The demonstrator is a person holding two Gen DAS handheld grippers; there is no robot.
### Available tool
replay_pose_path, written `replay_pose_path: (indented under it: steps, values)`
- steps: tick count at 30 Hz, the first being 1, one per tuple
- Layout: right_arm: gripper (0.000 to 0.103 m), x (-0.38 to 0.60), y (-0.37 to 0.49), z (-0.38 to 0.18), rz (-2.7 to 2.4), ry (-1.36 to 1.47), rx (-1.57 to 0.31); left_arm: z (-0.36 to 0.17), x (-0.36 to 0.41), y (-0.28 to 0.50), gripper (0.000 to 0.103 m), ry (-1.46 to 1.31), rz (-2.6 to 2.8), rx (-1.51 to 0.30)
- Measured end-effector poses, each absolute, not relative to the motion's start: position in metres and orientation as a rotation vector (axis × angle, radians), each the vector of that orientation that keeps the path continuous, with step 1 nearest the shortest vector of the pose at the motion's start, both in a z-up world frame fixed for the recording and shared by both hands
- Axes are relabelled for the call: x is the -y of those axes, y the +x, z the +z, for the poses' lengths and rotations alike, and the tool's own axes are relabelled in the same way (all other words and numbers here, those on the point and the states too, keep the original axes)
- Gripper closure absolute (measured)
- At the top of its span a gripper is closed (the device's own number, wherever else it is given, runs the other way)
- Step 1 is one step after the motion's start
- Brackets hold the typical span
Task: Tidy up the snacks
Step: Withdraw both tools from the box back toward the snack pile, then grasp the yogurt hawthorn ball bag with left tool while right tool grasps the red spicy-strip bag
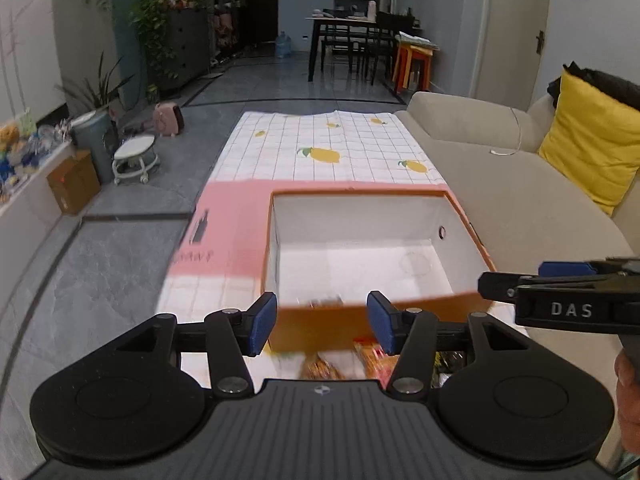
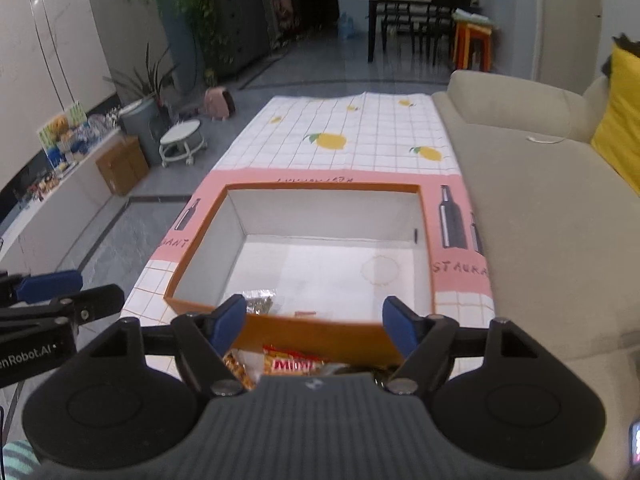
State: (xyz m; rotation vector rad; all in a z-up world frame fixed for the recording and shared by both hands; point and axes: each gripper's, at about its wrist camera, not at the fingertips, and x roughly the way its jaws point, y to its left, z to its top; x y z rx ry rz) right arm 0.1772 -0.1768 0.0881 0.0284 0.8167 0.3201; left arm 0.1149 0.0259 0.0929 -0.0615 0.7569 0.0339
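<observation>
Both the left gripper point(image 1: 322, 322) and right gripper point(image 2: 314, 326) stand open, holding nothing. The snack packets point(image 2: 294, 364) lie just beneath them, before the orange box point(image 2: 426, 280) — light, crinkly, probably slippery; pinch an edge seam.

grey tiled floor point(image 1: 132, 248), beige sofa point(image 1: 500, 184), yellow cushion point(image 1: 588, 148), dark dining table point(image 1: 344, 24), leafy plants point(image 1: 154, 28)

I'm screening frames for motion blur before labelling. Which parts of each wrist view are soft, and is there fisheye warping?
Left wrist view: the orange box near rim and snack packets below it smear, and the pink printing blurs. Right wrist view: sharper, the red packet slightly soft. Both views bend the floor lines and darken at the top corners.
</observation>
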Motion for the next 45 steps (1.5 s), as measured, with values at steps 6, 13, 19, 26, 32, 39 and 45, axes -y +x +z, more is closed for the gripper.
replay_pose_path:
  steps: [6,13,19,26,32,39,45]
  values:
    - [0.028,0.195,0.121,0.063,0.314,0.032,-0.772,0.058,-0.015,0.079,0.041,-0.092,-0.031,-0.816]
    - [0.028,0.207,0.071,0.019,0.306,0.019,-0.759,0.018,-0.007,0.053,0.041,-0.123,-0.083,-0.915]
    - [0.029,0.209,0.054,-0.02,0.307,0.033,-0.834,-0.012,-0.001,0.043,0.041,-0.142,-0.09,-0.99]
    - [0.029,0.196,0.063,-0.037,0.334,0.043,-0.874,-0.019,-0.017,0.041,0.041,-0.185,-0.053,-0.965]
    - [0.023,0.178,0.075,-0.048,0.354,0.035,-0.901,-0.034,-0.038,0.058,0.034,-0.213,-0.013,-1.002]
    - [0.023,0.162,0.098,-0.067,0.353,0.043,-0.956,-0.054,-0.056,0.079,0.031,-0.234,0.023,-1.026]
    - [0.02,0.156,0.114,-0.084,0.34,0.056,-1.012,-0.075,-0.068,0.092,0.026,-0.279,0.054,-1.052]
